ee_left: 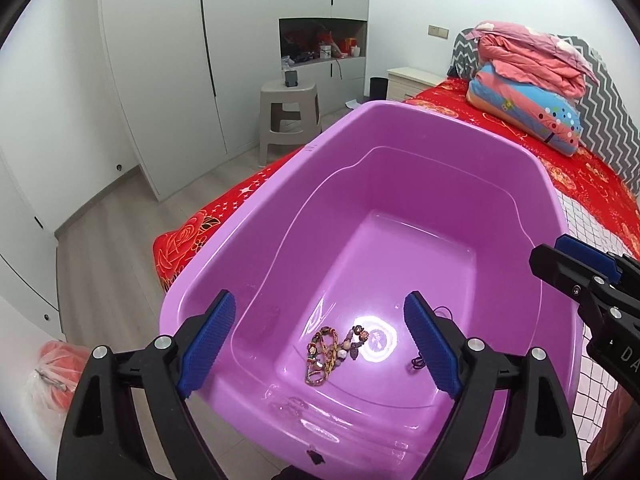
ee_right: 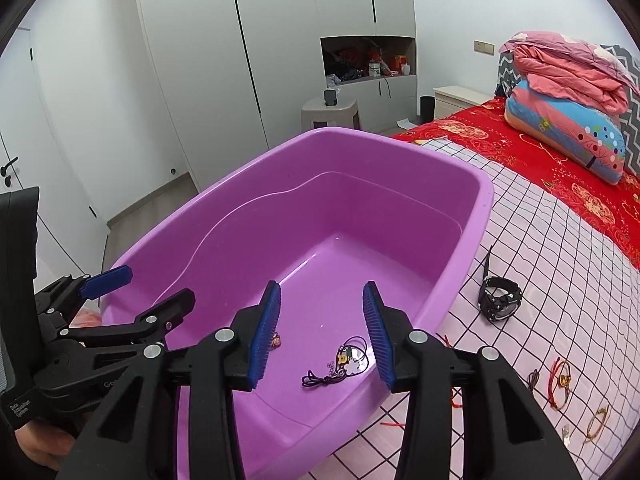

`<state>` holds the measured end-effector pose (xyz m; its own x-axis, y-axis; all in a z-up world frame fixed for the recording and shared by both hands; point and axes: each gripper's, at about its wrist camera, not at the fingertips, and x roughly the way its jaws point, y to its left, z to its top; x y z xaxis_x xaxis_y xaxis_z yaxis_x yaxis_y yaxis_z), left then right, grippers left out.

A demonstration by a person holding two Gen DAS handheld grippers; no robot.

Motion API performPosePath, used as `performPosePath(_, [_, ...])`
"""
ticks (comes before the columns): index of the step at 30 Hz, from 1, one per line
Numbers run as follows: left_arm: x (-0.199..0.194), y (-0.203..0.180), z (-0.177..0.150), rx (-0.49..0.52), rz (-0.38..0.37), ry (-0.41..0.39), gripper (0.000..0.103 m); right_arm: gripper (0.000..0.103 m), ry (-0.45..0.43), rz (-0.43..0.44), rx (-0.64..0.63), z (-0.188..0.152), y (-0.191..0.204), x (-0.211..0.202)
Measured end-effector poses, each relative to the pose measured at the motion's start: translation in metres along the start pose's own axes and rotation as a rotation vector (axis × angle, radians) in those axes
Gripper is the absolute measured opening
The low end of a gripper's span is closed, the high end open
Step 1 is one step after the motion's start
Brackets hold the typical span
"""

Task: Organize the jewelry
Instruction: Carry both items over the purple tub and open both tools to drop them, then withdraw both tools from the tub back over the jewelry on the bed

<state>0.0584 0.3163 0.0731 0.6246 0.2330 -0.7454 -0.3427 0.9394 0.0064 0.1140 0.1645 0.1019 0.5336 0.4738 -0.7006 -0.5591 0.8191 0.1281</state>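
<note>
A big purple tub (ee_left: 400, 184) sits on the bed (ee_right: 560, 264). A beaded bracelet (ee_left: 334, 350) lies on the tub floor, and a black cord necklace (ee_right: 340, 364) lies near it. The left gripper (ee_left: 320, 344) is wide apart, holding nothing. The right gripper (ee_right: 322, 328) is apart too (nothing between its blue pads). A black watch (ee_right: 498, 298) rests on the bed beside the tub.

Left gripper (ee_left: 318, 344) hovering spread wide over purple tub (ee_left: 256, 240), beaded bracelets (ee_left: 334, 350) lying loose on tub floor, clear of blue pads (ee_left: 210, 344)
</note>
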Motion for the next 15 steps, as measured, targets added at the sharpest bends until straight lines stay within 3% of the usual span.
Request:
performPosePath(7, [-0.013,-0.005,-0.001,-0.004,0.009,-0.010,0.093,0.045,-0.017,-0.001,0.009,-0.007,-0.004,-0.014])
performPosePath(15, [-0.027,-0.013,-0.006,0.011,0.006,-0.017,0.096,0.059,-0.043,-0.008,0.030,-0.019,-0.015,-0.037])
